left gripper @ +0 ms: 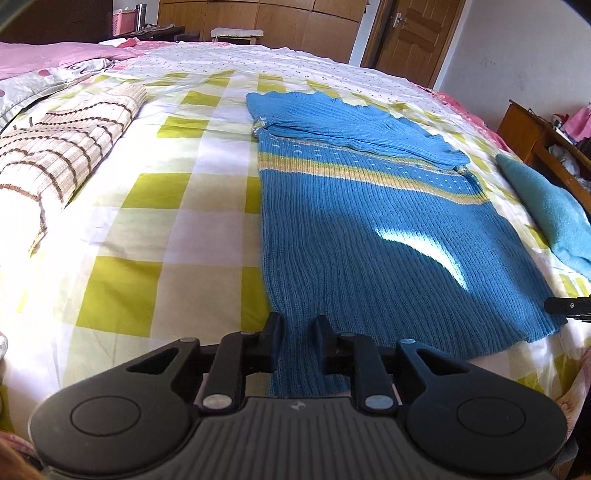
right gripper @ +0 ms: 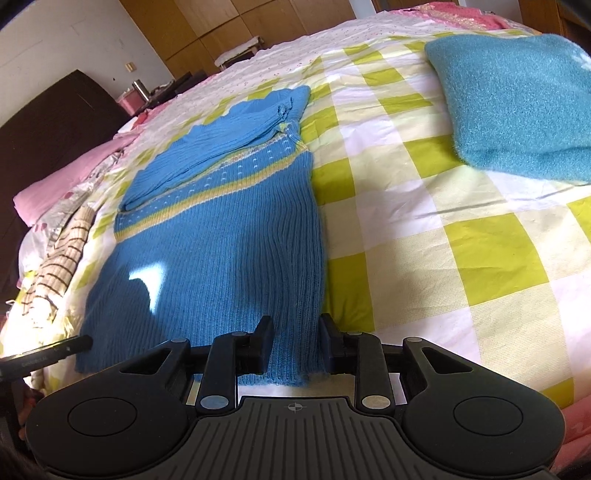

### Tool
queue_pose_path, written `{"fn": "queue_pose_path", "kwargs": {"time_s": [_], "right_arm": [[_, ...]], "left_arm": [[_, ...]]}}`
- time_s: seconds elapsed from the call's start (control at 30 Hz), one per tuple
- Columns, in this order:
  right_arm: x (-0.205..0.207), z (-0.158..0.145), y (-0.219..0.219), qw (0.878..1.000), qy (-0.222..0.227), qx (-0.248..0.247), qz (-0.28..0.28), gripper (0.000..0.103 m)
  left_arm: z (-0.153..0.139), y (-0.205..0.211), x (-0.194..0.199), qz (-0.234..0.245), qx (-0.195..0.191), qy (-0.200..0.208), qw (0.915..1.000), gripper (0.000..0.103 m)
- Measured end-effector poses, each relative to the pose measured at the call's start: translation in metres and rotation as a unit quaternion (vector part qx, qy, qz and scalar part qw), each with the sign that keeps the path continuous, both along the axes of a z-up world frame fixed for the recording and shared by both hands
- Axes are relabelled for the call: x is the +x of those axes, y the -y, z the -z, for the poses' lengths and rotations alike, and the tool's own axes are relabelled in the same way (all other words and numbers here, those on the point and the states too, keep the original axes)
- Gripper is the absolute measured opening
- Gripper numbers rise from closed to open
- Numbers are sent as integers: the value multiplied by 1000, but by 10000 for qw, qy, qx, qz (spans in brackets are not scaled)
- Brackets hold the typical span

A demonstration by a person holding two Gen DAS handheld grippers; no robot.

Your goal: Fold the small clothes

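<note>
Left wrist | 1 blue sweater (left gripper: 369, 229) | 2 tongs: left tongs (left gripper: 299, 328), right tongs (right gripper: 293, 328) prob. pinching hem

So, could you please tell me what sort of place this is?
Most likely a home bedroom: a bed with a yellow-and-white checked cotton sheet, a pink pillow, and brown wooden wardrobe doors behind.

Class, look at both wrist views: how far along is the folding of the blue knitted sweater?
Done: the blue sweater lies flat on the checked bedcover, its sleeves folded across the chest; two folded items lie beside it. In hand: the left gripper and right gripper each straddle a bottom hem corner, fabric between the fingers, apparently gripping. Left: probably lifting the hem up to the collar.
</note>
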State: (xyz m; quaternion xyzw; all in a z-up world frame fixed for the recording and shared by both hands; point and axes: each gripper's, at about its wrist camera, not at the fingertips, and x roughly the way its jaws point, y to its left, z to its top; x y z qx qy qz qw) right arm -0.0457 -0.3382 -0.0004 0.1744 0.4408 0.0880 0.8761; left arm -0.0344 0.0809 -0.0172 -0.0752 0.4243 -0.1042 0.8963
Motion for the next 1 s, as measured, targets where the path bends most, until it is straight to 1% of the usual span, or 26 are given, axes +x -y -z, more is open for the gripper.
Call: {"fn": "queue_pose_path", "kwargs": {"time_s": [0.13, 0.3, 0.37, 0.53, 0.6, 0.63, 0.7, 0.77, 0.83, 1.0], "right_arm": [[2, 3, 0, 10000, -44, 34, 67, 11], [4, 4, -2, 9999, -58, 60, 71, 11], [5, 5, -2, 9999, -84, 138, 19, 14], [8, 6, -5, 9997, -145, 204, 29, 15], [8, 6, -5, 9996, -163, 235, 63, 13], [8, 5, -5, 9994, -175, 293, 62, 11], [7, 3, -5, 9991, -146, 394, 56, 10], [6, -2, -5, 9985, -9, 551, 32, 9], [6, -11, -4, 9963, 166, 837, 50, 9], [19, -36, -3, 9884, 608, 1386, 153, 8]], "left_arm": [[1, -1, 1, 27, -164, -33, 9999, 18], [3, -4, 3, -18, -286, -88, 9996, 18], [3, -3, 3, 1, -255, -80, 9996, 18], [3, -2, 4, 18, -248, -91, 9997, 19], [1, -3, 4, 27, -276, -65, 9996, 14], [-1, -5, 3, 23, -319, -21, 9995, 14], [-6, -7, 3, 3, -442, 116, 9990, 14], [-14, -10, 3, -29, -610, 244, 9978, 13], [-22, -14, 5, -75, -835, 353, 9959, 13], [-44, -22, 28, -142, -1360, 620, 9887, 13]]}}
